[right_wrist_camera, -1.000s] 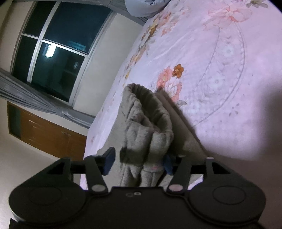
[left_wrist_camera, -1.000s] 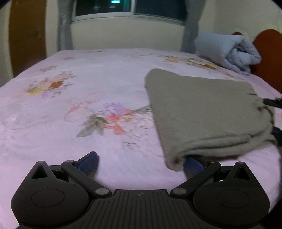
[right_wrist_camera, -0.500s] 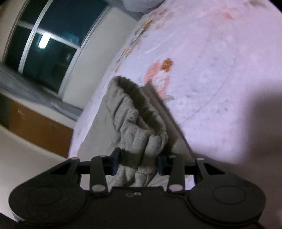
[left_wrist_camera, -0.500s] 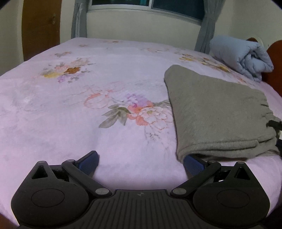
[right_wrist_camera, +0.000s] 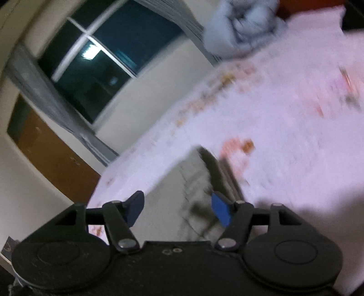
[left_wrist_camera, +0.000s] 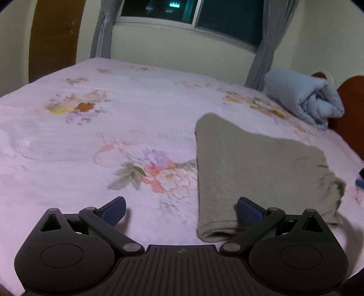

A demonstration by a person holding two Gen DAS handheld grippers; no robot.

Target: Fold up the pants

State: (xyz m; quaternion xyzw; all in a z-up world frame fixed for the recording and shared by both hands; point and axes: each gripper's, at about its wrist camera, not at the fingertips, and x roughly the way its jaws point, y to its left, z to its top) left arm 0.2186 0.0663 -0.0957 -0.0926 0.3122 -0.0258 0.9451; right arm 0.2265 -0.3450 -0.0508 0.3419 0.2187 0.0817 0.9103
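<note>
From my left camera, going across: a brown door at the far left, then the window with grey curtains, and below them the pink floral bed filling most of the view. My left gripper hangs low over the near edge with its jaws spread wide and nothing between the pads; its right finger sits just in front of the near corner of the pants, which I judge it is not pressing. The pants lie right of centre on the bed as a flat grey folded packet, gathered waistband toward the right edge. Beyond them, near the headboard, is a rolled blue quilt.

My right camera is tilted and blurred. The right gripper has its jaws opening, well apart, with the pants below and beyond them but no cloth caught between the pads.

I read this as the end of a fold: both tools empty, packet resting. Whether one more fold is wanted I can't say from here. If so, I'd need to bring both grippers down to one short edge, pinch all layers together, and carry it over evenly without dragging the lower layers.
</note>
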